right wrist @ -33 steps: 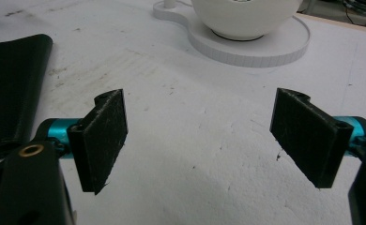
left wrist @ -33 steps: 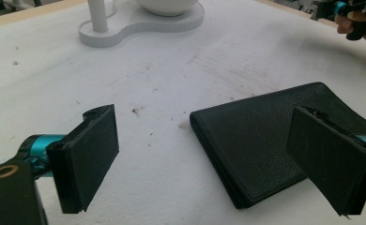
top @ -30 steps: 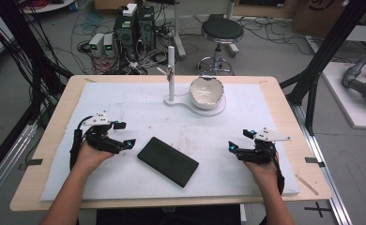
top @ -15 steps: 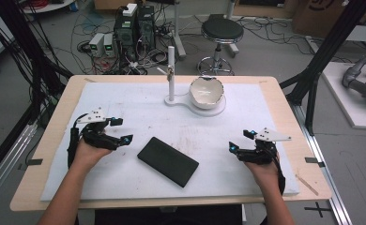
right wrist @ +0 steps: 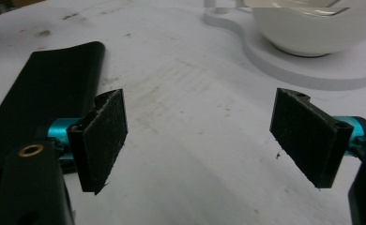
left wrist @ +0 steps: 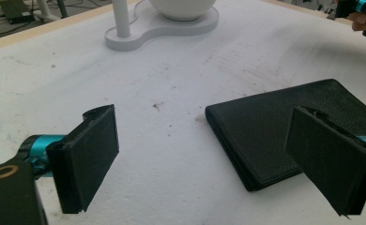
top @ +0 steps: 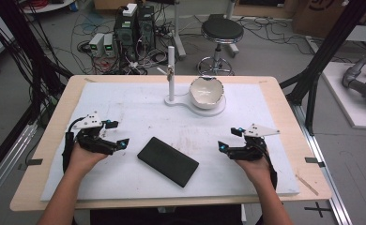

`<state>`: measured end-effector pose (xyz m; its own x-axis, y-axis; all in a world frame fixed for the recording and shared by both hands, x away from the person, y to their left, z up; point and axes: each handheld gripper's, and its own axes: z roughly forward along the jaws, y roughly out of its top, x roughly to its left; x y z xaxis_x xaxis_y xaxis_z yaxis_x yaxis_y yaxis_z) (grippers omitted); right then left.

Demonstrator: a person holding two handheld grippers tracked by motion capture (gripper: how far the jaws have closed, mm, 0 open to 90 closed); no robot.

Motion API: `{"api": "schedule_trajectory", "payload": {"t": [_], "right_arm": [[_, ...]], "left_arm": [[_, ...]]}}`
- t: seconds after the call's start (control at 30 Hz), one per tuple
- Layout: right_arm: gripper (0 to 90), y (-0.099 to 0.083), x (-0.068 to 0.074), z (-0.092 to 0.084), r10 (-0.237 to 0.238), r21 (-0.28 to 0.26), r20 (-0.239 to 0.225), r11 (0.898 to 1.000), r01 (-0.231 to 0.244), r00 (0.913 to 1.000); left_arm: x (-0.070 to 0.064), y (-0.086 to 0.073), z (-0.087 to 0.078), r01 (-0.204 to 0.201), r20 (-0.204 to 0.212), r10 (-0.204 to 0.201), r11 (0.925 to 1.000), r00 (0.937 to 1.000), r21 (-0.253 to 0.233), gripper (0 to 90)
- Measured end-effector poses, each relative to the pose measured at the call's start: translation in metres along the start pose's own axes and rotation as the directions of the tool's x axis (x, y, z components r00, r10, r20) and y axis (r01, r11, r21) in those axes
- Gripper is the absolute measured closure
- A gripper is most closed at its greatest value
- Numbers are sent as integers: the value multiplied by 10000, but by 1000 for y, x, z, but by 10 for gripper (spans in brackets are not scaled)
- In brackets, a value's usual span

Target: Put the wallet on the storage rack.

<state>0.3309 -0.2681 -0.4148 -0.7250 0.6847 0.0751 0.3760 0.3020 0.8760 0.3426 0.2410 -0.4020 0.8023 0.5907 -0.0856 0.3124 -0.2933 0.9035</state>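
A flat black wallet-like case [top: 168, 161] lies on the white mat between my two grippers. My left gripper [top: 117, 133] rests at the left of the mat, open, its jaws wide apart with nothing between them. In the left gripper view [left wrist: 214, 159] the black case [left wrist: 284, 126] lies just ahead, partly behind the right jaw. My right gripper [top: 230, 139] sits at the right, open and empty. The right gripper view [right wrist: 214, 136] has the case [right wrist: 45, 89] behind its left jaw and a white bowl [right wrist: 312, 26] ahead.
A white bowl [top: 206, 92] sits on a white base with an upright post [top: 171, 75] at the back centre. The white mat [top: 125, 103] covers most of the wooden table [top: 40, 159]. A stool and electronics stand on the floor beyond.
The left gripper has edged slightly toward the near side of the table. The right gripper and the black case have stayed put.
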Motion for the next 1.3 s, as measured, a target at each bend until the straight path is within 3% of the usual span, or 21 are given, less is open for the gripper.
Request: {"api": "schedule_trajectory", "payload": {"t": [0.33,0.53,0.8,0.87,0.97,1.07,1.17,1.27,1.3], "right_arm": [[196,10,22,34,-284,979,-1189,9944,402,9925],[175,7,37,54,-252,1802,-2377,9812,696,9710],[175,0,53,78,-57,3032,-3359,9461,1139,9419],[183,0,54,79,11,3004,-3551,9471,1130,9348],[208,0,54,79,365,3105,-4015,9455,985,9151],[252,0,56,78,312,3160,-4130,9422,1110,9102],[318,0,58,77,178,3162,-4098,9406,1237,9120],[407,0,59,77,224,3216,-4303,9379,1301,9024],[426,0,59,77,252,3220,-4274,9383,1261,9037]], "left_arm": [[2,-7,-6,67,-185,-65,9999,9998,97,104],[2,-8,-5,13,-239,-8,9998,9997,216,105],[1,-9,-4,21,-253,-14,9996,9997,275,105],[1,-9,-4,19,-238,-12,9996,9997,281,105],[1,-9,-3,9,-218,-3,9996,9998,266,105],[1,-9,-3,1,-220,5,9996,9998,265,105],[1,-9,-4,-8,-210,14,9997,9998,259,105],[0,-8,-3,-29,-218,36,9996,9998,285,105],[0,-8,-3,-34,-191,39,9996,9998,282,105]]}}
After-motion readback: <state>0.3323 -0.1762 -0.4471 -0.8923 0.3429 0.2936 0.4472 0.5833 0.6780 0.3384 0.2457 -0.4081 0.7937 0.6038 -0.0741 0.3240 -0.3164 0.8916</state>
